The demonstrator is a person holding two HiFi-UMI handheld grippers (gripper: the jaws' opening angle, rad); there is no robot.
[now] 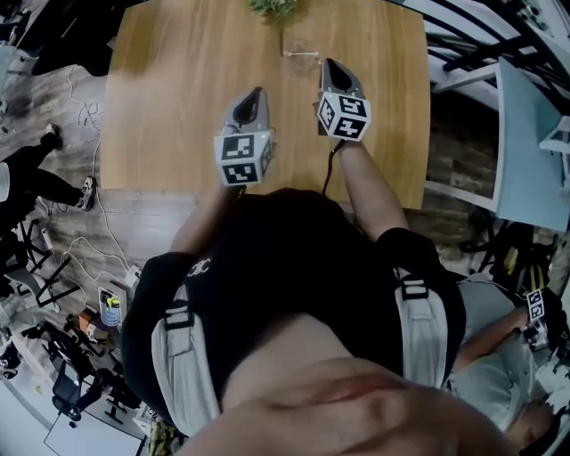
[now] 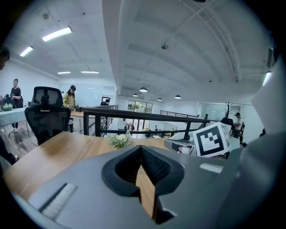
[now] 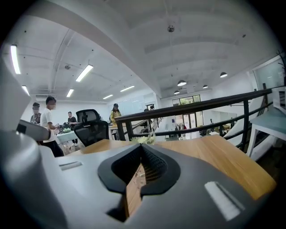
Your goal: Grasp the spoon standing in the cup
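Observation:
A clear glass cup stands near the far edge of the wooden table, with a pale spoon showing at its rim. My right gripper is shut and empty, its tip just right of the cup and a little nearer to me. The left gripper is also shut on nothing, further back and left of the cup. In the right gripper view the jaws meet at the tips over the tabletop. The left gripper view shows the left gripper the same way. The cup is hidden in both gripper views.
A small green plant sits at the table's far edge behind the cup. A black railing runs beyond the table, with a black office chair and standing people further off. White furniture stands to the right.

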